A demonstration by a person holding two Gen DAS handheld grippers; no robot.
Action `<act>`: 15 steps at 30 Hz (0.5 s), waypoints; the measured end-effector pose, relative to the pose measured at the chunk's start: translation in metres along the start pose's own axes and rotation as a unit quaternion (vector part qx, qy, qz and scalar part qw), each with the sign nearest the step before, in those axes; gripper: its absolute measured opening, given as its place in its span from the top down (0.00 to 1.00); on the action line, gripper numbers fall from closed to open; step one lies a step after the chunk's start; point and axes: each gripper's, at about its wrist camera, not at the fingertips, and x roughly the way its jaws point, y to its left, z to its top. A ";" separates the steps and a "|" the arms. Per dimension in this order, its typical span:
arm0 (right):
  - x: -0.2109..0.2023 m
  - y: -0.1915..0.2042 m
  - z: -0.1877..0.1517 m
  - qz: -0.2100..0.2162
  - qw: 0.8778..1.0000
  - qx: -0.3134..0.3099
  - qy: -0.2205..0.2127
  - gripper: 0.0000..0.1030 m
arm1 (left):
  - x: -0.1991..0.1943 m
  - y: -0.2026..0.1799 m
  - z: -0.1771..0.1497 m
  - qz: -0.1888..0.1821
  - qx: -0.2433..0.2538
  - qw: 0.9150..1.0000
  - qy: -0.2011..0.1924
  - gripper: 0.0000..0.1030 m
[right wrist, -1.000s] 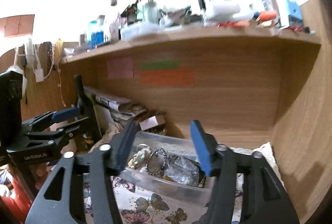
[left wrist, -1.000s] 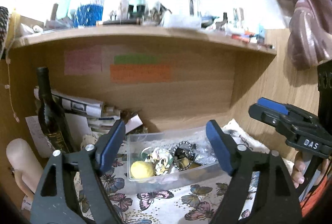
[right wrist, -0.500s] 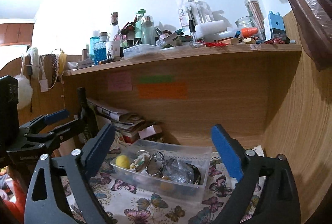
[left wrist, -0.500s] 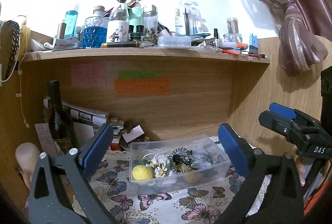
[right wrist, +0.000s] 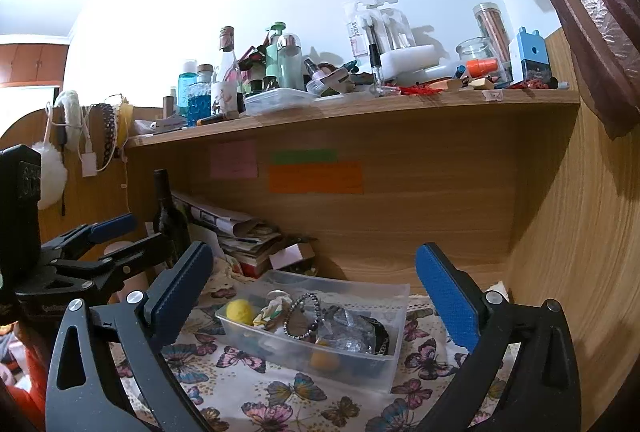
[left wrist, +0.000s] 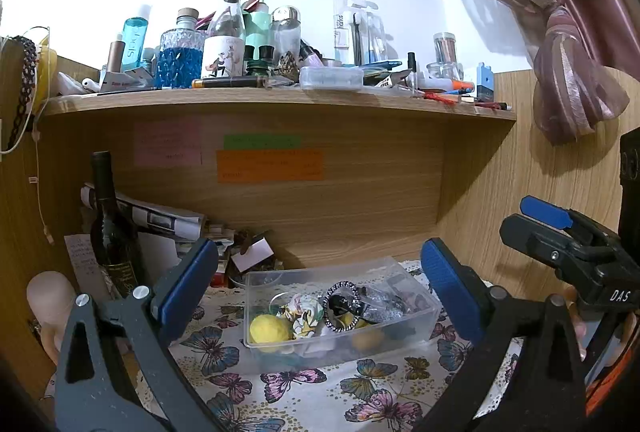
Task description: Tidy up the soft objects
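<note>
A clear plastic box (left wrist: 428, 316) (right wrist: 390, 360) stands on the butterfly cloth (left wrist: 312, 388) (right wrist: 280, 400). It holds a yellow ball (left wrist: 270, 328) (right wrist: 239, 311), a floral scrunchie (left wrist: 305, 312) (right wrist: 272, 312), a beaded ring (left wrist: 341, 306) (right wrist: 302, 314) and crinkled silvery pieces (right wrist: 344, 324). My left gripper (left wrist: 320, 292) is open and empty, held back from the box. My right gripper (right wrist: 316, 292) is open and empty, also short of the box. Each gripper shows at the edge of the other's view.
A dark wine bottle (left wrist: 112, 228) (right wrist: 168, 216) and rolled papers (left wrist: 160, 220) stand at the back left. A crowded shelf (left wrist: 280, 99) (right wrist: 360, 107) hangs overhead. Wooden side wall (right wrist: 592, 232) at right, curtain (left wrist: 560, 51) above.
Both grippers have pulled back and up from the box and their jaws have opened wider. The box contents look unchanged.
</note>
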 end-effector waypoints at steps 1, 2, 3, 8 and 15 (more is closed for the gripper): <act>0.000 0.001 0.000 0.001 1.000 -0.001 0.000 0.01 | 0.000 0.000 0.000 0.000 0.001 1.000 0.000 0.00; 0.000 0.001 0.000 0.001 1.000 -0.002 -0.001 0.01 | 0.000 0.000 0.000 0.001 0.001 1.000 0.000 0.00; 0.000 0.002 0.000 0.001 1.000 -0.003 -0.001 0.01 | 0.000 0.000 0.000 0.000 0.001 1.000 0.000 0.00; 0.000 0.003 0.000 0.002 1.000 -0.004 -0.002 0.00 | 0.001 0.001 -0.001 -0.003 -0.001 1.000 0.001 0.00; 0.000 0.005 0.000 0.001 1.000 -0.005 -0.002 0.00 | 0.000 0.000 -0.001 -0.003 0.000 1.000 0.001 0.00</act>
